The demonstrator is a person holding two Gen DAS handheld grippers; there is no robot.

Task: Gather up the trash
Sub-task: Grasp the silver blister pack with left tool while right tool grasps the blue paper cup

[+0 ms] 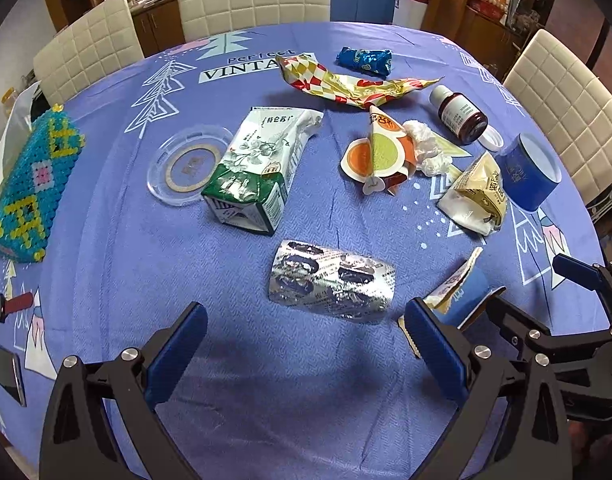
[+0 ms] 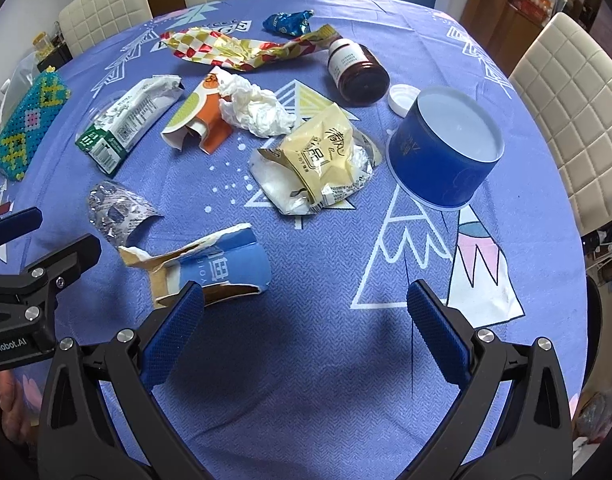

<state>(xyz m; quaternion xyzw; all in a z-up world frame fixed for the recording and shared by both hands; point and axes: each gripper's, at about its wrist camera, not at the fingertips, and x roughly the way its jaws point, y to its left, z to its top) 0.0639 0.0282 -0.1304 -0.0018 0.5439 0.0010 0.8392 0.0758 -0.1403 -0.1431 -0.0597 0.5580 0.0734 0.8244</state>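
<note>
Hovering over the round table with its blue patterned cloth (image 1: 105,280), the left gripper (image 1: 306,340) has its blue-padded fingers spread wide and grasps nothing; a curled silver foil blister pack (image 1: 332,284) lies just ahead between them. The right gripper (image 2: 306,320) is likewise spread and empty, its left finger just beside a torn light-blue paper cup (image 2: 221,268) lying on its side. Trash is scattered across the cloth: a crushed green-and-white milk carton (image 1: 257,168) resting against a clear round plastic lid (image 1: 185,166), a long red, gold and white checked wrapper (image 1: 346,84), a crumpled shiny blue wrapper (image 1: 366,60), a flattened orange and yellow paper carton (image 1: 380,152) touching a wad of white tissue (image 2: 257,110), a pale yellow snack bag (image 2: 326,160), a dark brown bottle (image 2: 358,68) on its side near its white cap (image 2: 402,98), and an upturned dark blue tub (image 2: 446,148). At the left edge stands a teal and yellow beaded box (image 1: 25,184).
</note>
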